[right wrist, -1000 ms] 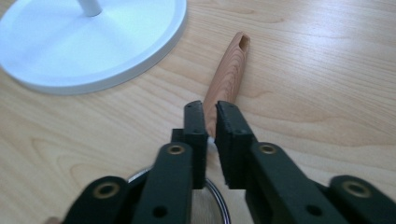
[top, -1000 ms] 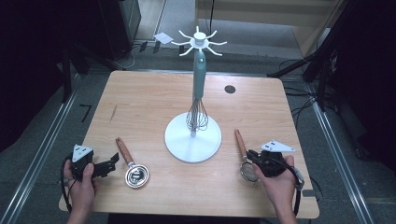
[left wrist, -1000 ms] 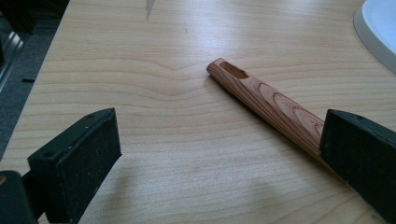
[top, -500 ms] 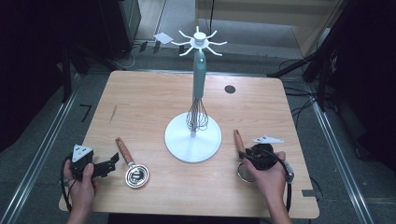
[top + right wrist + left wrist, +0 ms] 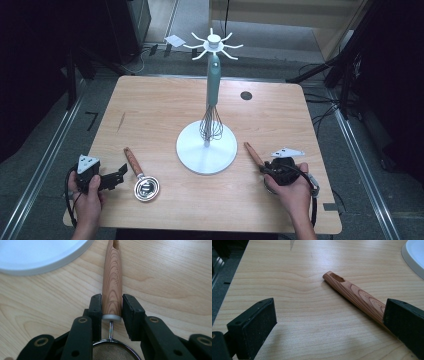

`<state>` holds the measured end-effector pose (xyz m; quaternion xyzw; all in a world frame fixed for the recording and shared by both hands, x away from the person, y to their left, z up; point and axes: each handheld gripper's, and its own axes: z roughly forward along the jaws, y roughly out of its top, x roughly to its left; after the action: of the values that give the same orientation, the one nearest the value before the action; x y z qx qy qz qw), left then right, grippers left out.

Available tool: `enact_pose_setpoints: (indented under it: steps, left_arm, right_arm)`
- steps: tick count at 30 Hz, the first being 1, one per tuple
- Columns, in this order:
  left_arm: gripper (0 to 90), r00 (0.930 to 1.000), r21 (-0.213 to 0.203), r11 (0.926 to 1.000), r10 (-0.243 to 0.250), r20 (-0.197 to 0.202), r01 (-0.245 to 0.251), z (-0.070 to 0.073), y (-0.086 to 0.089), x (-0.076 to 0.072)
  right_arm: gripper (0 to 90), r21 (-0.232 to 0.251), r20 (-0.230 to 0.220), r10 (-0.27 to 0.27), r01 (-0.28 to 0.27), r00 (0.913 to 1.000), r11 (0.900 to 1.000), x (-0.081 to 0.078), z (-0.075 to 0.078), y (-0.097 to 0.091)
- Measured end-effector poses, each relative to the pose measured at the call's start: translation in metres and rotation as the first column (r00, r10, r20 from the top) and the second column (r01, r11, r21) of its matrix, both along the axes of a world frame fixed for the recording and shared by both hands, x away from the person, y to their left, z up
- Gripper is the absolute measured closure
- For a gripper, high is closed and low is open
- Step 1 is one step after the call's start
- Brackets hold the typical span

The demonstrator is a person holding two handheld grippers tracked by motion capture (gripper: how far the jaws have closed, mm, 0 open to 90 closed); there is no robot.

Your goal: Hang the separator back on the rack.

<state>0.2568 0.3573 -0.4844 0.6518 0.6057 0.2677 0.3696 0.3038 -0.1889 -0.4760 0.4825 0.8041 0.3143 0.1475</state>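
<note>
Tabletop strainer handle (image 5: pixel 112 280) between right tool (image 5: pixel 112 311) jaws

A "7" is marked on the floor (image 5: pixel 91 120); the handle engravings are illegible.

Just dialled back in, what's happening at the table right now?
A person works two handheld grippers. The right gripper has its jaws around the wooden handle of a small mesh strainer lying on the table; they have just been closing, pads at the handle's sides. The left gripper rests open beside a second wooden-handled utensil, untouched. A whisk hangs on the white stand.
</note>
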Motion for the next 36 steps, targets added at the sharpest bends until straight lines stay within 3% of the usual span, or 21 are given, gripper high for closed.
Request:
enact_pose_setpoints:
  steps: [3, 6, 11, 17, 19, 23, 25, 26, 32, 33, 34, 36]
  left_arm:
    - [0.0, 1.0, 0.0, 1.0, 0.0, -0.001, 0.0, 0.0, 0.0, 0.0]
    - [0.0, 1.0, 0.001, 1.0, 0.0, -0.001, 0.0, 0.0, 0.0, 0.0]
    - [0.0, 1.0, 0.0, 1.0, 0.0, -0.001, 0.0, 0.0, 0.0, 0.0]
    - [0.0, 1.0, 0.002, 1.0, -0.002, 0.001, 0.002, 0.0, 0.0, 0.0]
    - [0.0, 1.0, 0.003, 1.0, -0.002, 0.001, 0.002, 0.0, 0.0, 0.0]
    - [0.0, 1.0, 0.003, 1.0, -0.002, 0.0, 0.002, 0.0, 0.0, 0.0]
    - [0.0, 1.0, 0.002, 1.0, -0.001, 0.001, 0.001, 0.0, 0.0, 0.0]
    - [0.0, 1.0, 0.003, 1.0, -0.003, 0.001, 0.003, 0.0, 0.0, 0.0]
    - [0.0, 1.0, 0.001, 1.0, 0.0, -0.002, 0.0, 0.0, 0.0, 0.0]
    - [0.0, 1.0, 0.001, 1.0, 0.0, -0.002, 0.0, 0.0, 0.0, 0.0]
    - [0.0, 1.0, 0.001, 1.0, 0.0, -0.002, 0.0, 0.0, 0.0, 0.0]
    - [0.0, 1.0, 0.0, 1.0, 0.0, -0.001, 0.0, 0.0, 0.0, 0.0]
  right_arm:
    - [71.8, -0.035, 0.011, 0.023, -0.023, 0.9997, 0.9991, -0.002, 0.001, -0.002]
    - [71.7, -0.031, 0.012, 0.019, -0.019, 0.9997, 0.9993, -0.002, 0.001, -0.004]
    - [64.3, -0.016, -0.027, 0.028, -0.028, 0.9992, 0.9995, 0.001, 0.003, -0.009]
    - [61.7, 0.054, -0.076, 0.006, -0.002, 0.9971, 0.9985, 0.006, 0.009, -0.013]
    - [67.3, 0.033, -0.087, 0.007, -0.005, 0.9962, 0.9994, 0.007, 0.014, -0.014]
    - [64.7, -0.036, -0.063, 0.024, -0.026, 0.9977, 0.999, 0.011, 0.019, -0.016]
    - [67.0, -0.036, -0.076, 0.021, -0.024, 0.9969, 0.9991, 0.013, 0.02, -0.016]
    - [67.9, -0.027, -0.117, 0.025, -0.029, 0.9928, 0.9992, 0.015, 0.022, -0.016]
    - [66.5, -0.038, -0.194, 0.032, -0.041, 0.9805, 0.9984, 0.025, 0.029, -0.014]
    - [66.8, -0.046, -0.252, 0.036, -0.049, 0.9672, 0.9977, 0.029, 0.032, -0.011]
    - [66.8, -0.046, -0.252, 0.036, -0.049, 0.9672, 0.9977, 0.029, 0.032, -0.011]
    - [64.9, -0.072, -0.291, 0.034, -0.057, 0.956, 0.9957, 0.035, 0.033, -0.008]
